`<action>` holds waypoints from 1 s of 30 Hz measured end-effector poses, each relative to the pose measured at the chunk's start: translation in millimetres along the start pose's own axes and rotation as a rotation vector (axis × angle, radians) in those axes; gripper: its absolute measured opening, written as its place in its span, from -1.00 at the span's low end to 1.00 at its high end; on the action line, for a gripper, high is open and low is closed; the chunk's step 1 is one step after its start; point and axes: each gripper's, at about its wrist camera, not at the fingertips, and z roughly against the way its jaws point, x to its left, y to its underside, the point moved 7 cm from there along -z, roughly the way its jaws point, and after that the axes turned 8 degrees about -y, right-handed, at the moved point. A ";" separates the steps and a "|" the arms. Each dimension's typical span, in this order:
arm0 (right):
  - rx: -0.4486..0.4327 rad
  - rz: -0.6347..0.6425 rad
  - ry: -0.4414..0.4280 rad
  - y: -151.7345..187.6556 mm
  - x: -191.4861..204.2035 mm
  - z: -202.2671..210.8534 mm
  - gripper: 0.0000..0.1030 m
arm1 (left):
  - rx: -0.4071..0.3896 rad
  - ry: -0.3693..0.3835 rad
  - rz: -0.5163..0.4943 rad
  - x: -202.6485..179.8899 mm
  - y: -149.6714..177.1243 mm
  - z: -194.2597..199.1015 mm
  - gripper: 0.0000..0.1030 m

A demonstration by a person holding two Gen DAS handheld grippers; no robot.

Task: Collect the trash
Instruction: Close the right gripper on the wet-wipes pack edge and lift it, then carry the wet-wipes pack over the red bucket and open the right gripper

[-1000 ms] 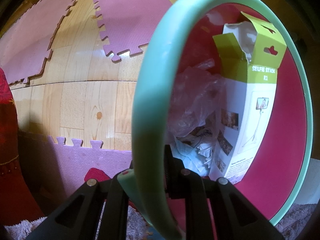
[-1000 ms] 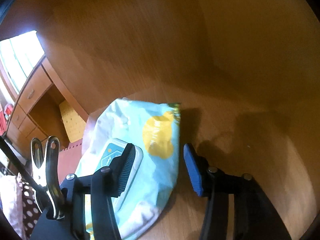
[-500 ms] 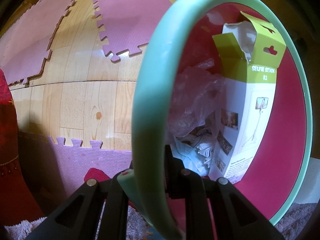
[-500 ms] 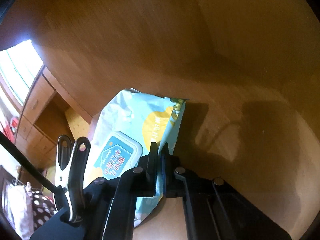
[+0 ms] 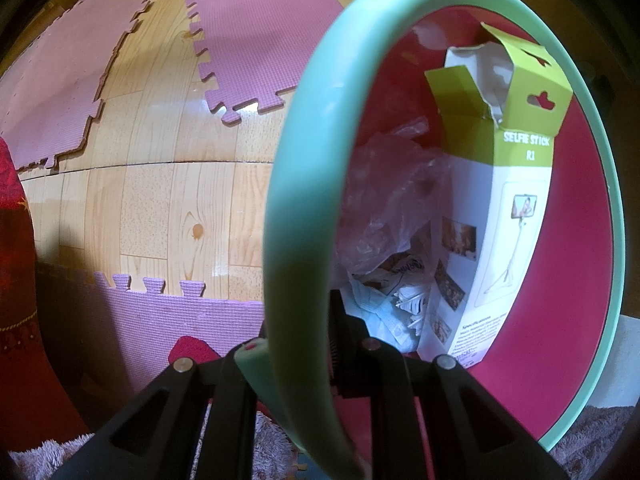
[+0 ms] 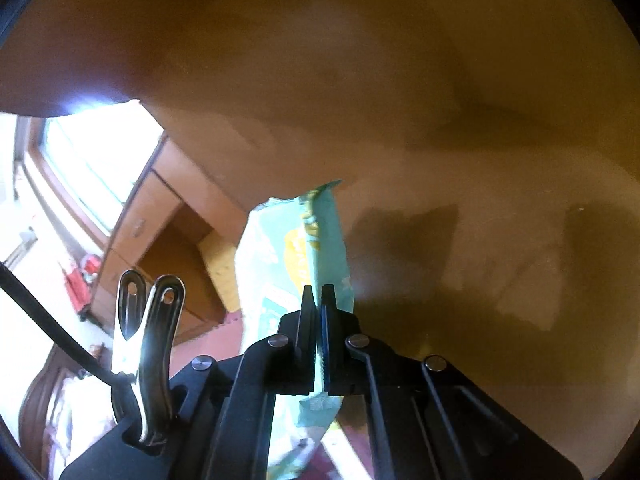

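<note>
Trash bin (image 5: pixel 580 320), box (image 5: pixel 516 184) labelled "SELFIE STICK R1", right claw (image 6: pixel 318 312) pinching wipes pack (image 6: pixel 320 240)

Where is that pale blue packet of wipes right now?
In the right wrist view, the wipes packet hangs pinched by its edge in the right claw, lifted clear of the brown wooden tabletop behind it.

Left wrist view looks straight down, close; right angles slightly downward.

Mint-rimmed magenta bin (image 5: pixel 304 184); pale blue, seemingly yellow-spotted wipes pack (image 6: pixel 316 248).
</note>
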 end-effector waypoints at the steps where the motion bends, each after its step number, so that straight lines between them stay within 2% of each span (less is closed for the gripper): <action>1: -0.002 0.005 -0.014 1.2 5.3 2.8 -0.96 | 0.000 0.000 0.000 0.0 0.0 0.0 -0.73; 8: 0.019 0.087 -0.081 14.5 50.8 3.1 -0.96 | 0.000 -0.001 -0.001 0.3 -0.2 0.2 -0.73; 12: 0.052 0.155 -0.089 28.4 74.3 -2.0 -0.96 | 0.000 -0.001 0.000 0.1 0.1 0.2 -0.73; 21: 0.173 0.329 -0.019 87.3 95.0 -27.3 -0.96 | 0.000 -0.001 0.000 0.1 0.1 0.1 -0.73; 25: 0.224 0.357 0.012 113.3 95.8 -48.2 -0.96 | -0.001 -0.001 -0.002 -0.1 -0.1 0.5 -0.73; 30: 0.301 0.407 0.092 147.8 89.7 -73.7 -0.96 | -0.001 -0.001 -0.002 -0.2 -0.3 1.0 -0.73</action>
